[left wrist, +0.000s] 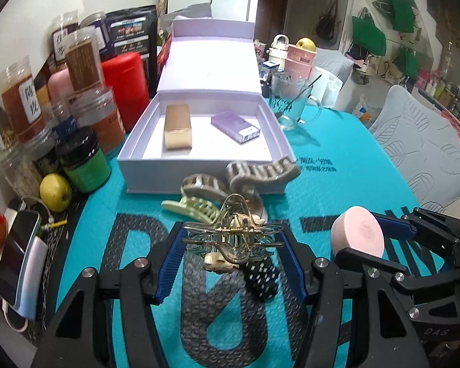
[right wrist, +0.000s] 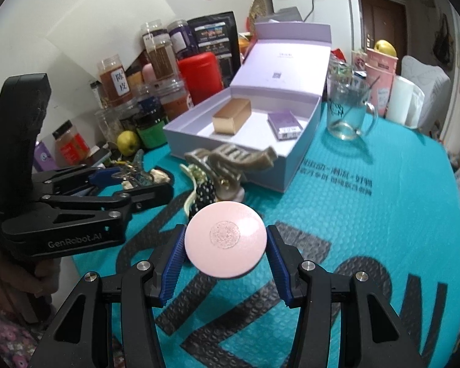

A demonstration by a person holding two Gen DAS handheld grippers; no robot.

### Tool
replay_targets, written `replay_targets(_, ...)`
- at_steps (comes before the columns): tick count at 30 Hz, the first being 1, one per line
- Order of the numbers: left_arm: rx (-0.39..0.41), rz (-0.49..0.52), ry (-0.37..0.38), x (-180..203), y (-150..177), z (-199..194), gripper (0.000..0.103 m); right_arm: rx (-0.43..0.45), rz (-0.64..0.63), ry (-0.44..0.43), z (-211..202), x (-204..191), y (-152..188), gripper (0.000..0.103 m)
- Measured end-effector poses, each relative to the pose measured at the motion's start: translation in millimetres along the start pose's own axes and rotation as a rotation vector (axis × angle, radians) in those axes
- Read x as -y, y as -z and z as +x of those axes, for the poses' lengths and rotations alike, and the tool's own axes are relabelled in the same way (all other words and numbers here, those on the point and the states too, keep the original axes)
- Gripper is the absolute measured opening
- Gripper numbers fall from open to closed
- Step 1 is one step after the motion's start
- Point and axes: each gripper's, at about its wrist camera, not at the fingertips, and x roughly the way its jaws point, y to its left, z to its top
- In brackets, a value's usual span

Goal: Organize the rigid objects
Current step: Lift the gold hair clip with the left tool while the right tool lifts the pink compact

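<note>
My left gripper (left wrist: 231,239) is shut on a clear, gold-framed hair claw clip (left wrist: 233,234), held above the teal mat. My right gripper (right wrist: 225,245) is shut on a round pink case (right wrist: 226,243), also seen in the left wrist view as a pink case (left wrist: 357,234) at the right. Ahead stands an open lilac box (left wrist: 199,170), (right wrist: 297,165) holding a gold box (left wrist: 177,130), (right wrist: 231,119) and a purple pack (left wrist: 234,126), (right wrist: 283,125). Before it lie grey claw clips (left wrist: 260,173), a pale green clip (left wrist: 196,208), a cream clip (left wrist: 217,263) and a black dotted clip (left wrist: 260,279).
Jars and tins (left wrist: 86,116) crowd the left edge, with a yellow-green fruit (left wrist: 55,192) and a phone on a power bank (left wrist: 18,263). A glass mug with a spoon (left wrist: 291,104), (right wrist: 346,107) stands right of the box. Pink tubs (right wrist: 380,70) sit behind. A chair (left wrist: 426,153) lies right.
</note>
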Motion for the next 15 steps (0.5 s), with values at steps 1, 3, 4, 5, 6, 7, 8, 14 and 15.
replay_targets(1,0.004,0.003,0.003,1,-3,0,0.059,0.005,-0.002,-0.006,-1,1,-3,0.051)
replay_targets(3,0.008,0.009,0.001,3,-9,0,0.059,0.008,-0.009,-0.016,-3,3,-8,0.051)
replay_targets(4,0.013,0.014,0.001,4,-12,1,0.059,0.01,-0.012,-0.02,-4,3,-11,0.051)
replay_targets(5,0.017,0.018,0.001,5,-14,0,0.059,0.01,-0.016,-0.022,-4,4,-13,0.051)
replay_targets(6,0.021,0.021,0.001,5,-17,0,0.059,0.011,-0.023,-0.023,-5,5,-17,0.051)
replay_targets(7,0.025,0.023,0.001,6,-20,0,0.059,0.012,-0.028,-0.023,-4,6,-19,0.051)
replay_targets(8,0.029,0.025,0.004,6,-23,0,0.059,0.012,-0.032,-0.023,-4,7,-22,0.051)
replay_targets(14,0.047,0.042,0.015,7,-43,1,0.059,0.029,-0.048,-0.033,-6,13,-40,0.051)
replay_targets(15,0.049,0.046,0.016,6,-46,1,0.059,0.032,-0.052,-0.033,-6,14,-44,0.051)
